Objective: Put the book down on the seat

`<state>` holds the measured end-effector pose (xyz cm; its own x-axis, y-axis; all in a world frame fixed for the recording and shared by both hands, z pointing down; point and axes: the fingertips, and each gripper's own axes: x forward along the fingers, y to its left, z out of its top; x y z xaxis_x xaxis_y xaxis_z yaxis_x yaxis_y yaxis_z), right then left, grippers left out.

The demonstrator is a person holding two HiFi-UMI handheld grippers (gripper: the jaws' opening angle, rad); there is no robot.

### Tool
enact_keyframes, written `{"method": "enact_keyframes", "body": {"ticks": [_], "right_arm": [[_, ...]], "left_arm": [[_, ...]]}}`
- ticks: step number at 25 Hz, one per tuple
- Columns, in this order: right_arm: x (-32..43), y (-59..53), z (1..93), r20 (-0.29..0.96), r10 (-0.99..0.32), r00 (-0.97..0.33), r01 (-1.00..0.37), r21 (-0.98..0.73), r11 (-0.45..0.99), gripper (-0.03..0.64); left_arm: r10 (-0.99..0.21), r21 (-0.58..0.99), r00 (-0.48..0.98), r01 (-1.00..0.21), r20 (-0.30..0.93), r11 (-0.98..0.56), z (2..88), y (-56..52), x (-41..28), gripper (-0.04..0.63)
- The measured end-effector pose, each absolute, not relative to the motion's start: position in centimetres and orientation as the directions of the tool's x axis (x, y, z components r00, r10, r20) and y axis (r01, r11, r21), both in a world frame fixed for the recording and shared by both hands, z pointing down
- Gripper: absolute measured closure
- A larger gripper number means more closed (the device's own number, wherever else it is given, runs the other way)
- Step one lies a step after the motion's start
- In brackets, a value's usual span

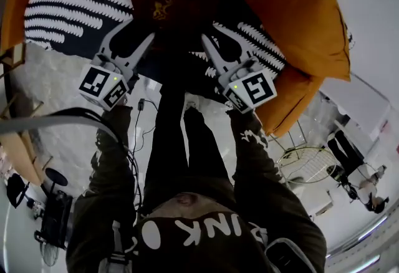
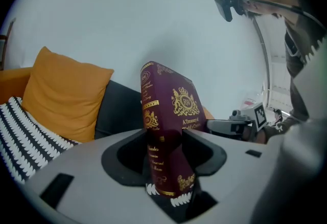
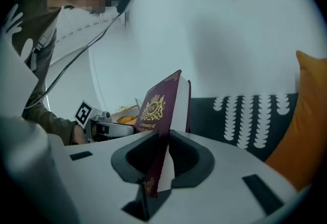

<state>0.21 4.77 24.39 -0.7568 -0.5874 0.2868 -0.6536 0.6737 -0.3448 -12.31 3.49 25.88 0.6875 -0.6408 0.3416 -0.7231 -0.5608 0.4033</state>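
The left gripper [image 2: 164,152] is clamped on the book [image 2: 171,108], its two jaws pressing the maroon covers at the spine end, where gold lettering runs down the spine. The right gripper [image 3: 161,152] is clamped on the same book from the opposite end, one jaw on the front cover and the other against the white page edges. In the head view both grippers reach toward the top centre of the frame. The book is held between them there, with its gold crest facing the camera and the pale page edge at the very top.

The book hangs over the seat [image 1: 181,60], a dark sofa, and the pictures do not show whether its lower edge touches the cushion. A black-and-white patterned cover [image 1: 75,4] lies over the sofa at the upper left and upper centre. An orange cushion [image 1: 299,22] lies at the upper right, with more orange fabric along the top left edge. Lower in the frame, the person's dark sleeves [image 1: 255,153] run back from the marker cubes [image 1: 103,86] above a pale floor, where a black cable [image 1: 142,119] trails.
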Motion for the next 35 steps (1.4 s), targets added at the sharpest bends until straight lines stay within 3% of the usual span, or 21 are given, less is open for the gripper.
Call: {"method": "enact_keyframes", "body": {"ticks": [19, 35], "right_arm": [[1.6, -1.6, 50.1, 0.446, -0.527, -0.724, -0.690, -0.464, 0.555, 0.543], [0.4, -5.1, 54.9, 0.472, -0.519, -0.713, -0.696, -0.569, 0.438, 0.523]], "left_arm": [[-0.561, 0.492, 0.658, -0.751, 0.502, -0.441, 51.3, -1.8, -10.9, 0.394], [-0.549, 0.613, 0.708, -0.687, 0.444, -0.390, 55.7, -6.0, -12.5, 0.385]]}}
